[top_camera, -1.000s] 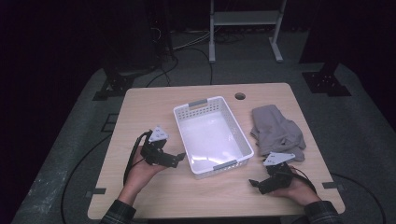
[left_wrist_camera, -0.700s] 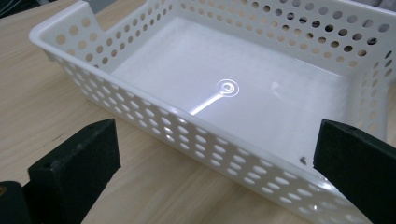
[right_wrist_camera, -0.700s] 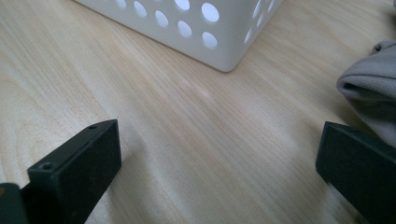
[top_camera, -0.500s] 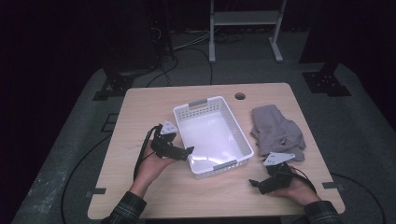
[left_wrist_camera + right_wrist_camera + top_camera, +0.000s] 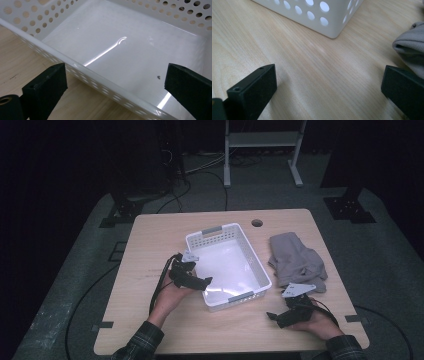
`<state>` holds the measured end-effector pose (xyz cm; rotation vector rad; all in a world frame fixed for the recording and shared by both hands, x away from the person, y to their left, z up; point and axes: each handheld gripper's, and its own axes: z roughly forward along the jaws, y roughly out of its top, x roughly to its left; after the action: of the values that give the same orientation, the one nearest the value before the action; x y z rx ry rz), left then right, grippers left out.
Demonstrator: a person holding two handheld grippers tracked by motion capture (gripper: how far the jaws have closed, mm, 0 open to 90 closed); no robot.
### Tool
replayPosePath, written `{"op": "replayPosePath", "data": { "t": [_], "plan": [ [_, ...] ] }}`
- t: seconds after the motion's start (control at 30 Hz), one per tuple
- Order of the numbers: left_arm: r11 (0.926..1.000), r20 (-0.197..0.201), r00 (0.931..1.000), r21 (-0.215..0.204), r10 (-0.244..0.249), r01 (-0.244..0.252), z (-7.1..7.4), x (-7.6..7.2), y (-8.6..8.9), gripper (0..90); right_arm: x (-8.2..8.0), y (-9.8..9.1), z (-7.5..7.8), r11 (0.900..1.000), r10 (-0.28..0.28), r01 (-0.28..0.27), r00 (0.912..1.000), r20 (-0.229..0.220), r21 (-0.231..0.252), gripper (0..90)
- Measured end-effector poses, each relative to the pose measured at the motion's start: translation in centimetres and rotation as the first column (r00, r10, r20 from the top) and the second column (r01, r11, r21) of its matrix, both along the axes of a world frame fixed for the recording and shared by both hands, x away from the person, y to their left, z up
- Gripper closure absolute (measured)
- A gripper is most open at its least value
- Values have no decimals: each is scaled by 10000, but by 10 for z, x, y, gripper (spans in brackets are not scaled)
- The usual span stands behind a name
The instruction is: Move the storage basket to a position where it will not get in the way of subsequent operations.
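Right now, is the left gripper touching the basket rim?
Apart. In the left gripper view the white basket has its rim running between the left gripper jaws, which stand wide, with clear space at each pad.

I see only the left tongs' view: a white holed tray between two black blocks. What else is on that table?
Observer: A crumpled grey cloth lies right of the basket.
Visitor: Is there a second pair of tongs?
Observer: Yes, the right tongs sit open, low over the table by the basket's front corner, holding nothing.
Visitor: And mine, from above?
Observer: The left tongs reach over the basket's left rim; their jaws have just been closing slightly, gripping nothing.
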<state>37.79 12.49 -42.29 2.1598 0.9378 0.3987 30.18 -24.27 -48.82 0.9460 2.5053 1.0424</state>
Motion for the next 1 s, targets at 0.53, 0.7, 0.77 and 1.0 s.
{"op": "replayPosePath", "data": {
  "t": [0.53, 0.7, 0.77, 1.0],
  "plan": [
    [9960, 95, 9990, 784, 428, -434, 3, 4, 7, 416, 0, 0, 0, 10000, -1, 1, 10000, 1, 2, 0],
    [9941, -1, 9980, 884, 630, -627, 6, 8, 20, 516, 0, 0, 0, 10000, 0, 0, 10000, 0, 0, 0],
    [9935, -34, 9978, 933, 656, -650, 6, 9, 22, 553, 0, 0, 0, 10000, 0, 0, 10000, 0, 0, 0],
    [9899, -40, 9954, 1055, 956, -946, 8, 13, 37, 653, 0, 0, 0, 10000, 2, -2, 10000, -1, -5, 0]
  ]
}}
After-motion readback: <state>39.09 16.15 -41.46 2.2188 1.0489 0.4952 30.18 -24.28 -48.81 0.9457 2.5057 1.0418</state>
